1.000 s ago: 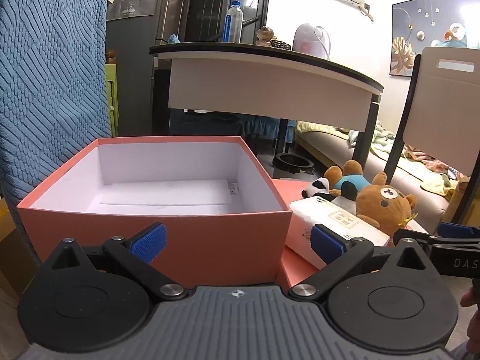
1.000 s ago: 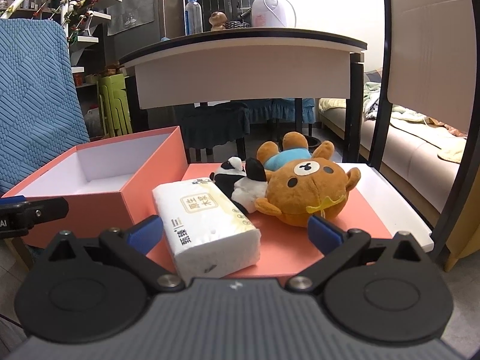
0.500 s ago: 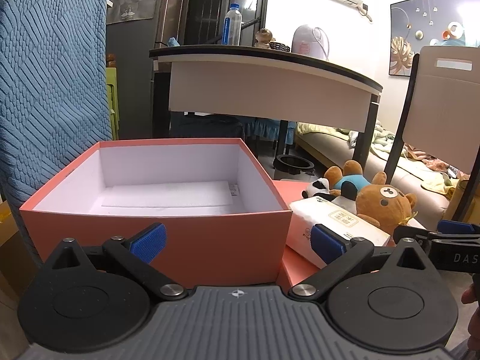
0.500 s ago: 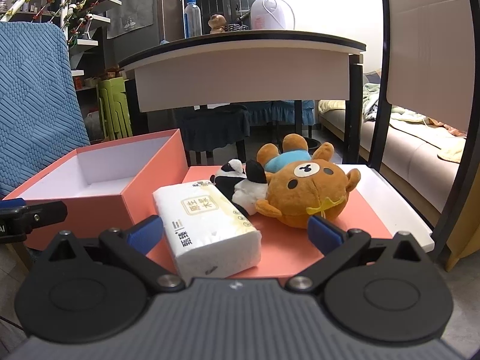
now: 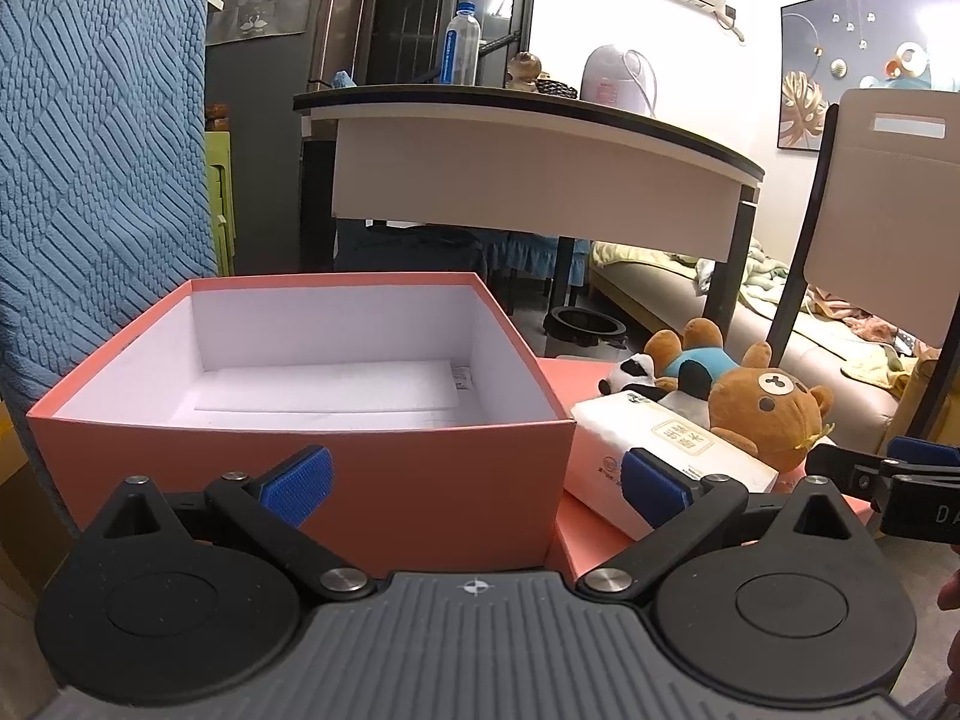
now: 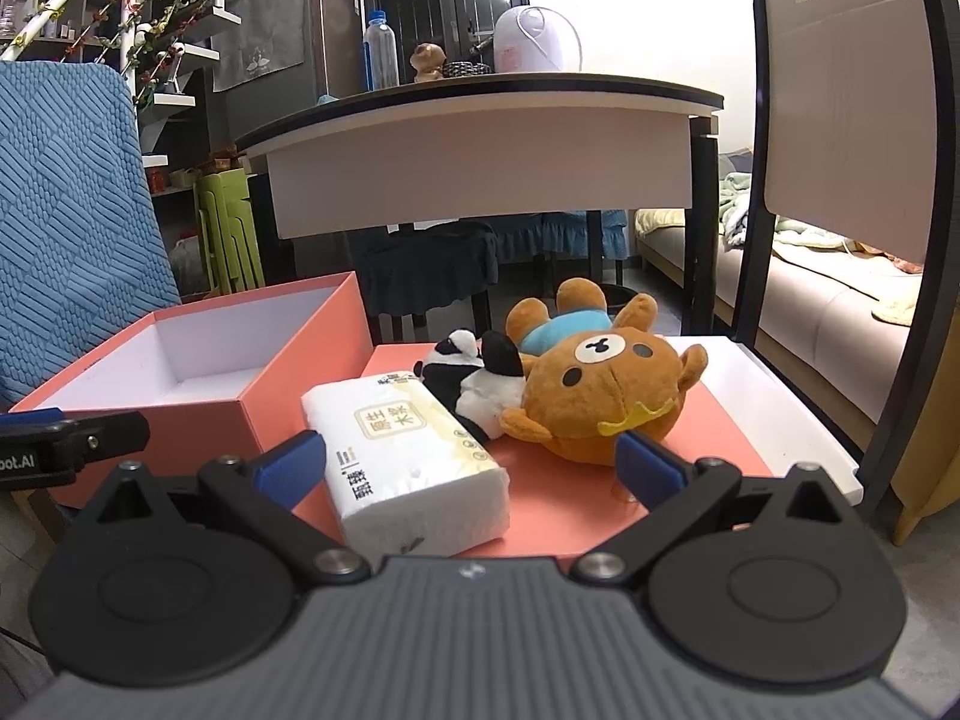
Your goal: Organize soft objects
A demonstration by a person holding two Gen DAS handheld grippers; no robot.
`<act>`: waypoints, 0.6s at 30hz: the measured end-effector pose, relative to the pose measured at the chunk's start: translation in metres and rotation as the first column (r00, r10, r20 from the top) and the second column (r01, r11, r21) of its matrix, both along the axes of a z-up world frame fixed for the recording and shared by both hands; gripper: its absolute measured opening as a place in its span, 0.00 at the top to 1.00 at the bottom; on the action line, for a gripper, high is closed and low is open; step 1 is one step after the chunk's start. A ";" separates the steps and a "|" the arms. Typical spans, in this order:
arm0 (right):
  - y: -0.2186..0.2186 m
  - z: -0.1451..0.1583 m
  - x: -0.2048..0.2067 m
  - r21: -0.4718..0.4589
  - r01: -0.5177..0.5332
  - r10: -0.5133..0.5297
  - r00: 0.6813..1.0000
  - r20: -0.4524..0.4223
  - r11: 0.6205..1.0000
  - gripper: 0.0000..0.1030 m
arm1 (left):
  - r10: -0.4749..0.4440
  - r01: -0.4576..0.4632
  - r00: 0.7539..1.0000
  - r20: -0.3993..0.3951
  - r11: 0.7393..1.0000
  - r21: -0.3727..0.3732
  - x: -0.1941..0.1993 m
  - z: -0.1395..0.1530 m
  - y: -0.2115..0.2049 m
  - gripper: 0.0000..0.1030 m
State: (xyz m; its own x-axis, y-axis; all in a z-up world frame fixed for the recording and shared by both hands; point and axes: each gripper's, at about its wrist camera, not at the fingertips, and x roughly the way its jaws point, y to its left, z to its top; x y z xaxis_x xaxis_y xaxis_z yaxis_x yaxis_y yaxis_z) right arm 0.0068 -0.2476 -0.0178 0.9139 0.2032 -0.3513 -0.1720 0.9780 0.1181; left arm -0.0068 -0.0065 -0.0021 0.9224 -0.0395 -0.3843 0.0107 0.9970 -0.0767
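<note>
An open salmon-pink box (image 5: 420, 468) (image 6: 228, 402) with a white, bare inside stands at the left. To its right, on the flat pink lid (image 6: 576, 516), lie a white tissue pack (image 6: 408, 450) (image 5: 672, 450), a small panda plush (image 6: 474, 378) (image 5: 630, 375) and a brown bear plush (image 6: 600, 396) (image 5: 768, 414) in a blue shirt. My left gripper (image 5: 474, 480) is open just in front of the box's near wall. Wide open as well, my right gripper (image 6: 468, 471) hovers before the tissue pack, holding nothing.
A blue quilted chair back (image 5: 90, 168) rises at the left. Behind stands a dark-topped table (image 6: 480, 120) carrying a bottle (image 6: 381, 54). Right of the lid rises a chair (image 6: 840, 120), with a sofa (image 6: 828, 324) behind it.
Both grippers have risen and tilted slightly, so the box and the toys sit a little lower in view. Nothing was taken hold of, and both stay open.
</note>
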 end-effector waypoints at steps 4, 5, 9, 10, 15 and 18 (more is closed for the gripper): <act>0.000 0.000 -0.001 -0.006 -0.001 0.001 1.000 0.004 1.000 0.00 | -0.002 0.002 1.000 0.000 1.000 -0.001 0.001 0.000 -0.001 0.00; 0.000 0.000 -0.001 -0.006 -0.002 0.002 1.000 0.004 1.000 0.00 | -0.003 0.003 1.000 0.001 1.000 -0.002 0.001 0.000 -0.001 0.00; -0.001 0.000 0.000 -0.002 -0.002 0.002 1.000 0.004 1.000 0.00 | -0.008 0.008 1.000 0.007 1.000 -0.005 0.000 0.001 0.000 0.00; -0.001 -0.001 0.000 -0.003 -0.002 0.002 1.000 0.003 1.000 0.00 | -0.009 0.009 1.000 0.010 1.000 -0.006 0.000 0.001 -0.001 0.00; 0.000 -0.001 0.000 -0.009 -0.001 0.001 1.000 0.002 1.000 0.00 | -0.012 0.012 1.000 0.020 1.000 -0.001 -0.003 0.001 -0.003 0.00; 0.000 -0.001 -0.001 -0.010 -0.001 0.001 1.000 0.002 1.000 0.00 | -0.009 0.009 1.000 0.021 1.000 0.005 -0.003 0.002 -0.003 0.00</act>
